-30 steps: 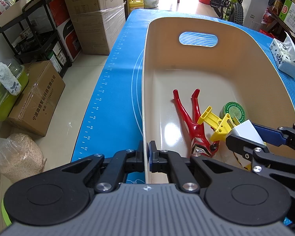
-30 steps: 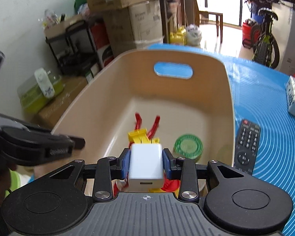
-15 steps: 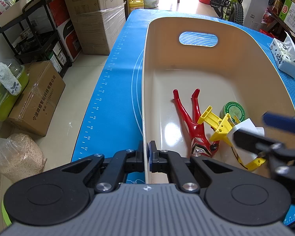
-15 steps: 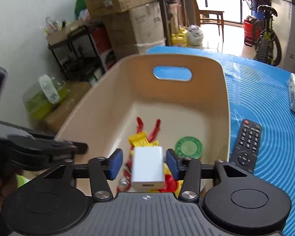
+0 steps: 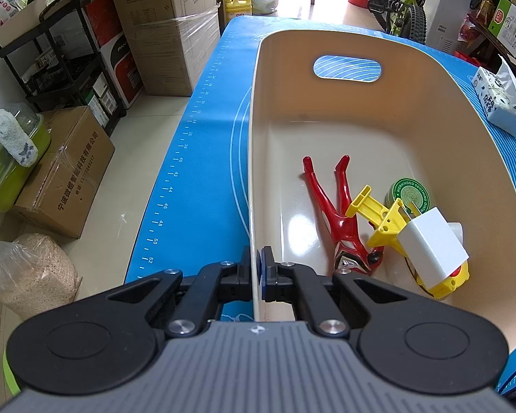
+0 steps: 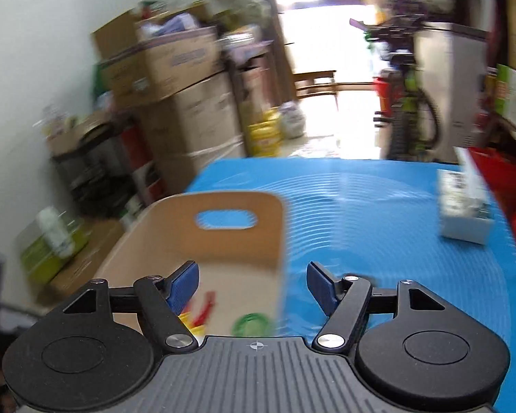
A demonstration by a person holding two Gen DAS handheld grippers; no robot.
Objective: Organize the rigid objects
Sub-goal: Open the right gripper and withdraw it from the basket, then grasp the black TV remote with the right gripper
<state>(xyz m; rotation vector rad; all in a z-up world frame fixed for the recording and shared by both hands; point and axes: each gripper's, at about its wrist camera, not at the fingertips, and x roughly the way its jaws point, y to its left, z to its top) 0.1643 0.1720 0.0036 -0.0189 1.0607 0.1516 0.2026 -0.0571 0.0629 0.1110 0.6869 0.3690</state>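
Charger: smooth white block (image 5: 431, 249), lying on the yellow plastic toy (image 5: 385, 220) inside the bin.
Bin: glossy beige tub (image 5: 326, 130) with rounded walls.
Left hand-held gripper (image 5: 257, 277): clenched on the bin wall.
Right hand-held gripper (image 6: 253, 287): released, holding nothing.
Surface: blue ribbed mat (image 5: 196, 158).
Room: stacked cardboard boxes (image 5: 168, 24).

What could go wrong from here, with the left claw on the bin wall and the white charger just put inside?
1. The white charger rests tilted on the yellow toy, not on the bin floor; it may slide off if the bin moves.
2. The left claw is shut on the beige bin's thin rim; a pull could tip or drag the bin.
3. The right claw view is blurred from motion, open beside the bin corner; it might clip it.
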